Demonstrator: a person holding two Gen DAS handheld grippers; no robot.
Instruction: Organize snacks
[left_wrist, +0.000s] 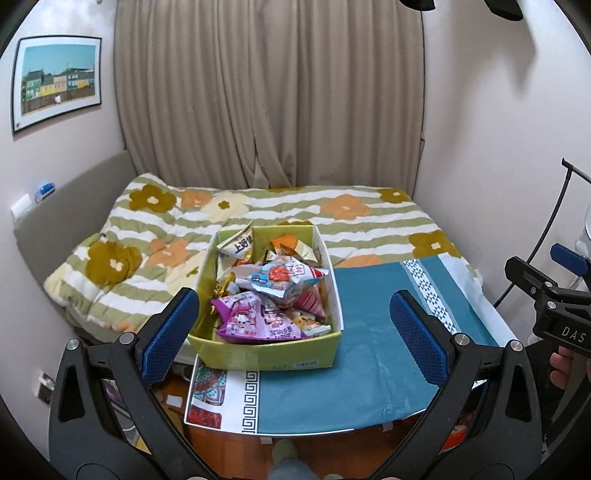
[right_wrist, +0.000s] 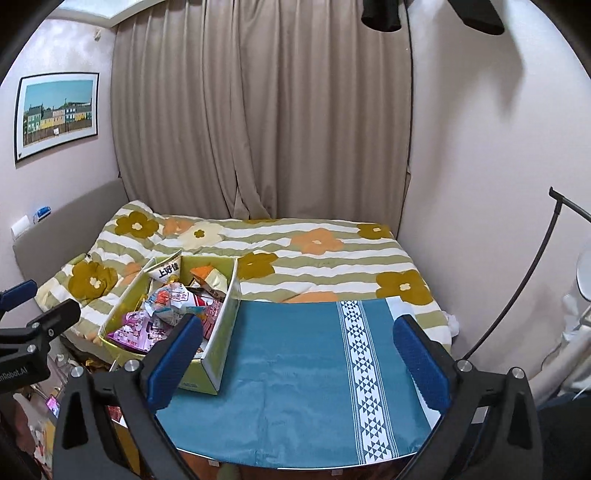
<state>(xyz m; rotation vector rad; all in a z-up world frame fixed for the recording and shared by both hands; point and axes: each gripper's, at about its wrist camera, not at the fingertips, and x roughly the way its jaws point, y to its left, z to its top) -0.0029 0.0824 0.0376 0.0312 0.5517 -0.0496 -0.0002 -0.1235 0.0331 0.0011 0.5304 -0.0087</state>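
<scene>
The left gripper (left_wrist: 294, 325) is held up in the air with its two blue fingers (left_wrist: 168, 332) spread wide, and nothing is between them. The right gripper (right_wrist: 298, 363) is the same: wide apart and holding nothing.

Just ahead of the left gripper, a little toward its left finger, sits the yellow-green box (left_wrist: 266, 352). From the right gripper, the box (right_wrist: 221, 332) is ahead and off to the left. The box stands on a blue cloth (left_wrist: 369, 332) on a small table in front of the bed (left_wrist: 147, 229).

All the snacks (left_wrist: 273, 291) I can see are in the box. None lie on the cloth. This could be snacks waiting to be sorted, or snacks put away.

To pick one well, I think you should go for the top bag, pinch a flat edge, and squeeze softly so nothing inside breaks.

The bags are shiny and crinkly. A purple bag (left_wrist: 255, 319) is nearest, a blue and white bag (left_wrist: 280, 277) lies on top, and a white bag (left_wrist: 238, 245) stands at the far end. They are piled every which way.
</scene>
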